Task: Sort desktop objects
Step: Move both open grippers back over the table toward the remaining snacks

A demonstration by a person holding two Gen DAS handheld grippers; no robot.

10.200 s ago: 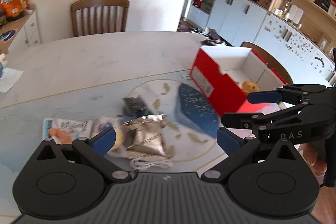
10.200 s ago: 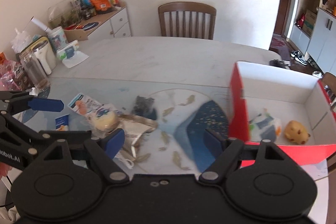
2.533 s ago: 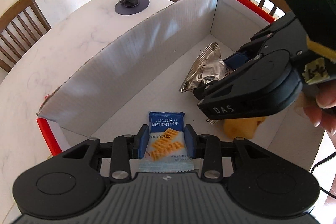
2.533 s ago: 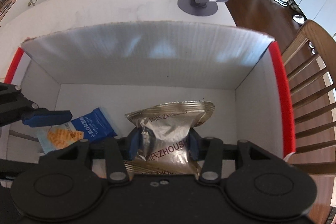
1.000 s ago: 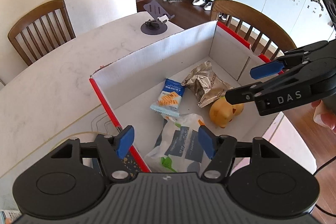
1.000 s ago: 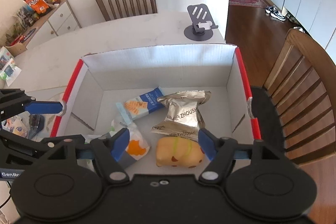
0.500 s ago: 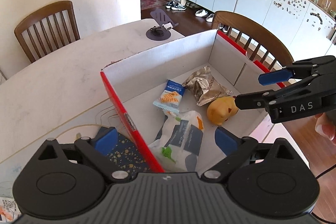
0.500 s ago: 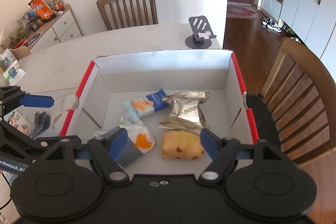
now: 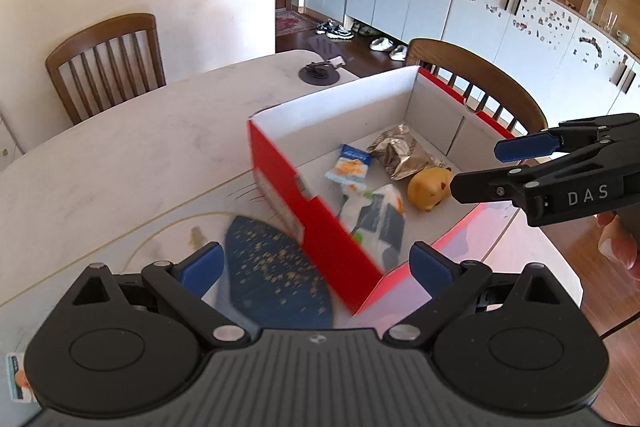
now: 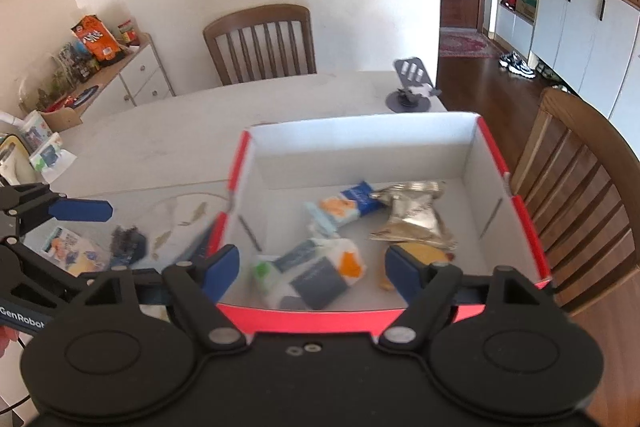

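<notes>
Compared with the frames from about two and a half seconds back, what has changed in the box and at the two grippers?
Both released: the blue cracker packet and silver foil snack bag now lie in the red cardboard box. The left gripper and right gripper, opened, drew back empty. The yellow plush toy stayed.

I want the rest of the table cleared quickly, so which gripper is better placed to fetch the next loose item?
Left, probably. The left gripper is open and empty beside the red box, nearer the snack packets lying on the table. The right gripper, also open and empty, hangs over the box.
</notes>
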